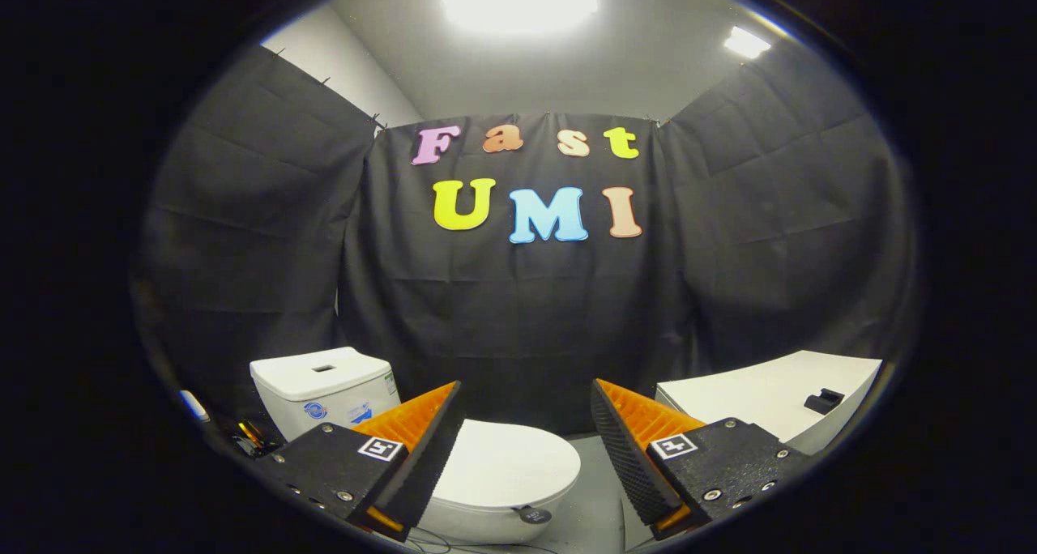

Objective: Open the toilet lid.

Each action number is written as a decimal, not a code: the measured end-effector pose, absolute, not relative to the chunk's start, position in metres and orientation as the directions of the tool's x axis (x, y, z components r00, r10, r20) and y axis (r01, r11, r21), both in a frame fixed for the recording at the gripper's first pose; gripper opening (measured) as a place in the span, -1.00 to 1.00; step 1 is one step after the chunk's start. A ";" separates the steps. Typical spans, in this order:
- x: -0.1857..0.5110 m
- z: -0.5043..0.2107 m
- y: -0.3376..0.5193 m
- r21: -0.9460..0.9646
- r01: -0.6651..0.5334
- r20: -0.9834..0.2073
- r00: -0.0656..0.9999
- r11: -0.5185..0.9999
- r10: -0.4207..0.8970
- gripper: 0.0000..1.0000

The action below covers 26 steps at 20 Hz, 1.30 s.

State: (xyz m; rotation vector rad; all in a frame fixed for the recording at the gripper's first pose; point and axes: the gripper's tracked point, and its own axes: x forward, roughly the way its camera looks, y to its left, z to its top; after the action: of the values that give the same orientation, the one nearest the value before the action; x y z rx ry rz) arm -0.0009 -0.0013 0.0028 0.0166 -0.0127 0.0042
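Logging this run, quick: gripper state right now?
Gripper: open, holding nothing, above the closed toilet lid.

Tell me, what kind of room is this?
Likely a mock bathroom in a booth: a toilet with its lid down and cistern behind, black cloth walls. The open gripper hovers above.

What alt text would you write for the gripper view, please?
A white toilet with its lid closed lies just ahead of the open gripper, which touches nothing. Its tank stands behind, and a white counter is on the right.
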 end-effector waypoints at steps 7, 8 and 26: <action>-0.001 0.003 -0.002 0.016 -0.004 0.013 1.000 1.000 0.004 0.90; -0.002 0.003 -0.002 0.017 -0.004 0.014 1.000 1.000 0.004 0.90; -0.001 0.005 0.000 0.023 -0.010 0.023 1.000 1.000 0.009 0.90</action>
State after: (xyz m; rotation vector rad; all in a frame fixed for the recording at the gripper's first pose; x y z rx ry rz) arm -0.0013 0.0005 0.0052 0.0234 -0.0224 0.0096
